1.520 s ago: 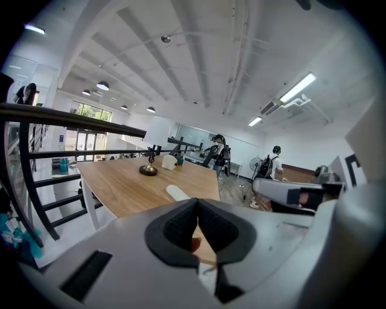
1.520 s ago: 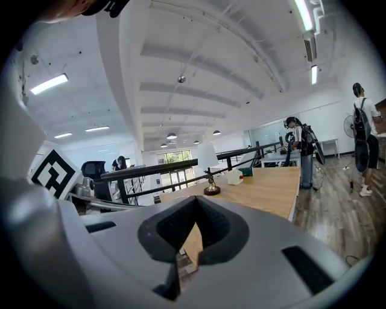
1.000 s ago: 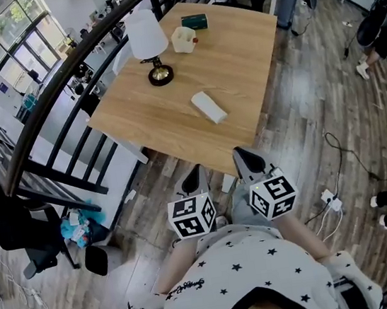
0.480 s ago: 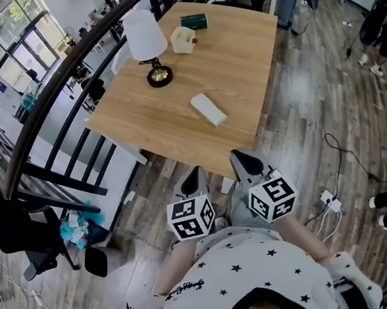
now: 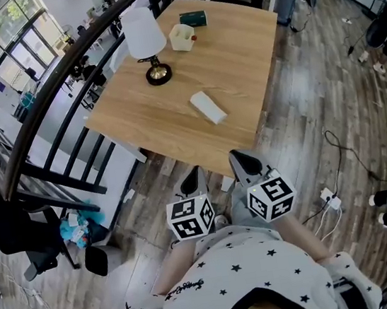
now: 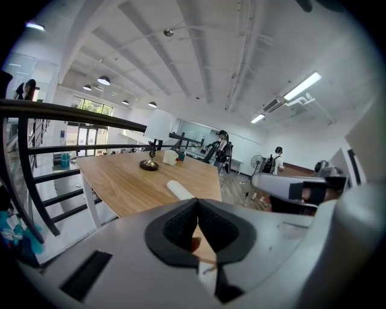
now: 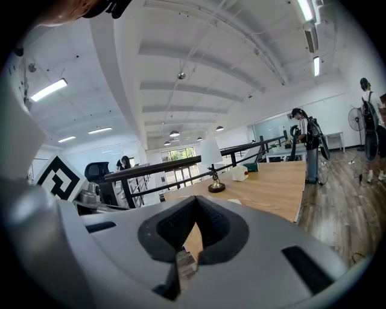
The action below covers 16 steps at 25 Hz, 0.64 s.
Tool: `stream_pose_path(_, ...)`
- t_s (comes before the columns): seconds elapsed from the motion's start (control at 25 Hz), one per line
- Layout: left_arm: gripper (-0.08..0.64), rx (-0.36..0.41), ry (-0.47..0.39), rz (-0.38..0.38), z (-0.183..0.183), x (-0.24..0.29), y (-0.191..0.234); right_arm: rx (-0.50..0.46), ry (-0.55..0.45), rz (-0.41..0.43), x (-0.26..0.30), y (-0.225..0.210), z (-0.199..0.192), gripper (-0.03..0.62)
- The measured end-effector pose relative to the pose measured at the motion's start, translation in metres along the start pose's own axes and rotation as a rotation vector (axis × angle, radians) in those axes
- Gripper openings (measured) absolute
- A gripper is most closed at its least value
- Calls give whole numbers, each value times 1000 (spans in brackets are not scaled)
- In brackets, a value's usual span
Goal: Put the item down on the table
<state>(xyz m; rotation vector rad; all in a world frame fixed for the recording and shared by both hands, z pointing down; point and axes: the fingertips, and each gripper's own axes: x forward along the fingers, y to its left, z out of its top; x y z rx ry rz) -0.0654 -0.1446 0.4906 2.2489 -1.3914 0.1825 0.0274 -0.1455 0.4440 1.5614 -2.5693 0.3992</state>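
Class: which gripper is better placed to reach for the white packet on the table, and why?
Right, probably: the right gripper sits nearer the table than the left gripper, closer to the white packet. Both are shut and empty.

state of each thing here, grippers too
left gripper: shut, empty, short of the table
right gripper: shut, empty, short of the table
white packet: lying flat on the table, nothing touching it
lamp: upright on its base
white container: upright beside the lamp
green box: flat near the far edge
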Motion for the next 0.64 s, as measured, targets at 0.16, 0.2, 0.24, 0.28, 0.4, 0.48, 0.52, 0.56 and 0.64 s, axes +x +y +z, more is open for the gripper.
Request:
stream_pose_path(0.16,12,-1,10,-4,-2,3,1,0,8,-7,0,-1,-3,-6)
stream_pose_path(0.2,12,-2,12,-6,-2,4,1,1,10,-11,0,-2,-3,-6)
stream_pose_path(0.24,12,-2,14,-9,-3,6,0,2,12,-16,-1,-4,-4,-6)
stream_pose_path(0.28,12,0,15,-12,-3,8,-1,6,14,-22,-1,-6,-5,-6)
stream_pose_path(0.4,12,0,26,-19,-4,17,-5,24,27,-32,1,-17,-9,-6)
stream_pose_path(0.48,12,-2,38,-20,-5,23,-6,30,33,-30,6,-22,-10,-6)
stream_pose_path(0.52,12,-3,44,-20,-6,27,-6,30,36,-28,9,-25,-10,-6)
stream_pose_path(0.56,12,-4,49,-21,-6,31,-5,29,39,-28,13,-28,-10,-6)
stream_pose_path(0.64,12,-6,59,-21,-5,39,-4,27,46,-26,20,-34,-10,-6)
